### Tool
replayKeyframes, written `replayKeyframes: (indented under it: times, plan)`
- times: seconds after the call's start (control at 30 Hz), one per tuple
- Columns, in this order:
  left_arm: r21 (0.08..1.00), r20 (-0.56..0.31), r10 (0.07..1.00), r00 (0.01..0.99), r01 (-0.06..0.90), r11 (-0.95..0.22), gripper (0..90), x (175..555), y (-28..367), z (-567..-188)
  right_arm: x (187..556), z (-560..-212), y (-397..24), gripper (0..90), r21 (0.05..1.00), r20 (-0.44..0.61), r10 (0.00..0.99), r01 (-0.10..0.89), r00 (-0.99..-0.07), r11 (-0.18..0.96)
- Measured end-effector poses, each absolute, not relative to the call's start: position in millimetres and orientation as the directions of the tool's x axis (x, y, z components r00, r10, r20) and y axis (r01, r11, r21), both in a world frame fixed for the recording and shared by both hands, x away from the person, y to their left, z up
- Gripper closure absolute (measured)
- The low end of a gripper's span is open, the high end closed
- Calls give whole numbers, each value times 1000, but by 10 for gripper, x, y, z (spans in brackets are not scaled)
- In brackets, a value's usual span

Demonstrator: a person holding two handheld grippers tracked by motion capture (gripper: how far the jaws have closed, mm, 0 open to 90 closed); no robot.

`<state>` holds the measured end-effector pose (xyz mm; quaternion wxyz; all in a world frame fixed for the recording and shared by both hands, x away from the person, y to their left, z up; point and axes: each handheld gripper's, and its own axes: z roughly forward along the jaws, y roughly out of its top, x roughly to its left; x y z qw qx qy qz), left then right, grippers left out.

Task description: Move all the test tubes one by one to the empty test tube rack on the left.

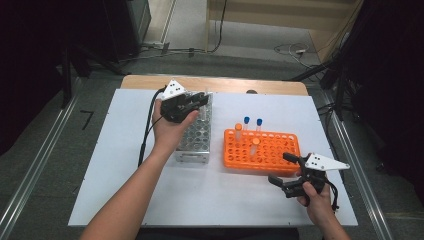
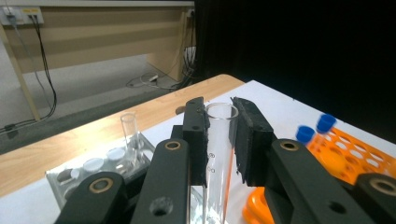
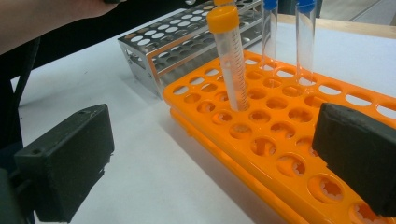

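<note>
1. Black padded jaws of the left gripper [image 2: 219, 135] clamp a clear glass test tube [image 2: 217, 154], open rim up, long axis upright between the pads, uncapped, faint printed marks on its wall.
2. High view: left gripper [image 1: 192, 102] sits above the far end of the silver metal grid rack [image 1: 196, 137], which stands on the white worktop [image 1: 150, 200].
3. Metal rack: perforated shiny steel, rectangular, long axis running away from the person; another short clear tube [image 2: 129, 133] stands in it near the far end.
4. Right gripper [image 1: 285, 172] rests near the front right corner of the orange plastic rack [image 1: 262, 150], jaws spread wide, nothing between them.
5. Orange rack: glossy moulded plastic, round holes with notched edges, low rectangular block.
6. Orange-capped clear plastic tube [image 3: 229, 60] stands in the orange rack, leaning slightly, graduated marks on its side.
7. Two blue-capped clear tubes [image 3: 306, 39] stand upright in the far row, close together.
</note>
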<state>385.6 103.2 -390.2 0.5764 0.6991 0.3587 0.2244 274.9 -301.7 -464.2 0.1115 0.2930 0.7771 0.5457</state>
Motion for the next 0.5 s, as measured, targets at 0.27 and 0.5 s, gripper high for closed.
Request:
replayKeyframes:
  times: [0.27,0.5]
  plan:
    - [967,-128,783,608,252,-38,760,4165,982,-3961,2751,-4644,-3044,0,916,145,578,330,-803,229]
    - [967,-130,806,578,255,-27,760,4396,991,-3964,2754,-4646,-3053,0,916,150,577,333,-803,225]
